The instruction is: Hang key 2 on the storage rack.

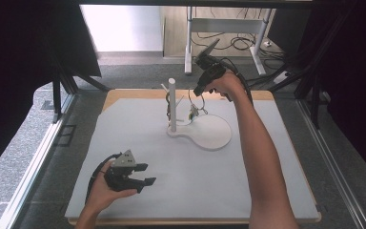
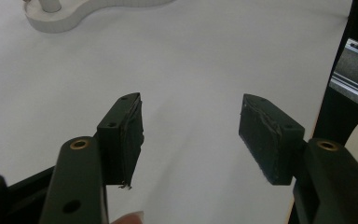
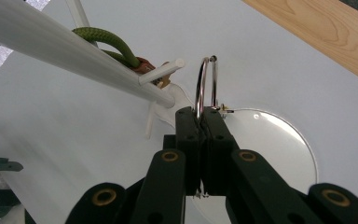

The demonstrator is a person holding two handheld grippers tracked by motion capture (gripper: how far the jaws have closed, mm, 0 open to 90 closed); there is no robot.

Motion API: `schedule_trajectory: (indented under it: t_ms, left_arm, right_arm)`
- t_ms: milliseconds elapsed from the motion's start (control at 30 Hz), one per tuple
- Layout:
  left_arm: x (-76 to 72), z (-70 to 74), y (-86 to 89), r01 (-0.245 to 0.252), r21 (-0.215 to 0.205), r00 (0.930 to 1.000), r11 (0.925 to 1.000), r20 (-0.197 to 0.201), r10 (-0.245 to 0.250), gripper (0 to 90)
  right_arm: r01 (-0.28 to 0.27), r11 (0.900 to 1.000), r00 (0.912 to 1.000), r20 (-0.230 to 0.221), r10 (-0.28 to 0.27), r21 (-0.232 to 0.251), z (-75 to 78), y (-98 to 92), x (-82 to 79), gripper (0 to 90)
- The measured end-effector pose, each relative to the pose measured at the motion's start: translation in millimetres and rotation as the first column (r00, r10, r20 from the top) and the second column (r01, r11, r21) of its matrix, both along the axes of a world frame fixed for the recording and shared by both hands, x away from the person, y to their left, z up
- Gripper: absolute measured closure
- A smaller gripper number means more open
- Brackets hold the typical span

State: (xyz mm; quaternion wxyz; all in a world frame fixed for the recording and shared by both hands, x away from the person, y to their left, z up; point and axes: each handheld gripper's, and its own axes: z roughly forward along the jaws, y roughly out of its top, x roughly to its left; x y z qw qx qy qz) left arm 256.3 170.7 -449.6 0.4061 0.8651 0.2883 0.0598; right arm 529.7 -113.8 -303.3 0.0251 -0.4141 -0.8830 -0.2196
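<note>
Right tongs (image 3: pixel 200 114) are clamping the metal key ring (image 3: pixel 206 84) beside the white peg stand (image 1: pixel 172 102); left tongs (image 2: pixel 191 135) are resting open

1. Grey carpet floor (image 1: pixel 38 143) surrounds a wooden table (image 1: pixel 138 94) under a white cover (image 1: pixel 195 181).
2. Black curtains (image 1: pixel 24 43) hang on both sides.
3. A white-legged desk (image 1: pixel 224 28) stands behind, with cables (image 1: pixel 240 44) beneath.

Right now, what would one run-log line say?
right gripper: shut on metal ring | beside white peg stand | left gripper: open, nothing held
</note>
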Motion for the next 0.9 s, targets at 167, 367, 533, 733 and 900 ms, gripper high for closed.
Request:
schedule_trajectory:
  t_ms: [167,367,533,733,900]
  left_arm:
    - [0.0,-0.1,0.6,-0.003,-0.002,1.0,1.0,0.0,0.003,40.1]
    - [-0.1,-0.4,-0.7,0.001,0.0,1.0,1.0,-0.002,-0.001,40.1]
    - [0.1,-0.5,0.3,0.0,0.0,1.0,1.0,0.0,0.0,40.1]
    - [0.3,-1.1,-0.8,0.002,0.005,1.0,1.0,-0.002,-0.002,40.1]
    - [0.2,-1.1,-2.0,0.005,0.005,1.0,1.0,-0.002,-0.005,40.1]
  right_arm:
    - [-0.007,1.0,1.0,0.002,0.007,-0.001,-2.1,5.7,1.6,87.1]
    - [-0.007,1.0,1.0,0.007,0.007,-0.005,-8.7,13.0,3.5,87.1]
    - [-0.021,1.0,0.9998,0.004,0.021,0.001,-12.2,21.2,2.1,87.1]
    - [-0.041,0.999,0.9992,0.002,0.041,-0.001,-14.5,28.8,-2.7,87.1]
    - [-0.047,0.999,0.9989,-0.005,0.047,0.001,-19.8,29.9,-5.1,87.1]
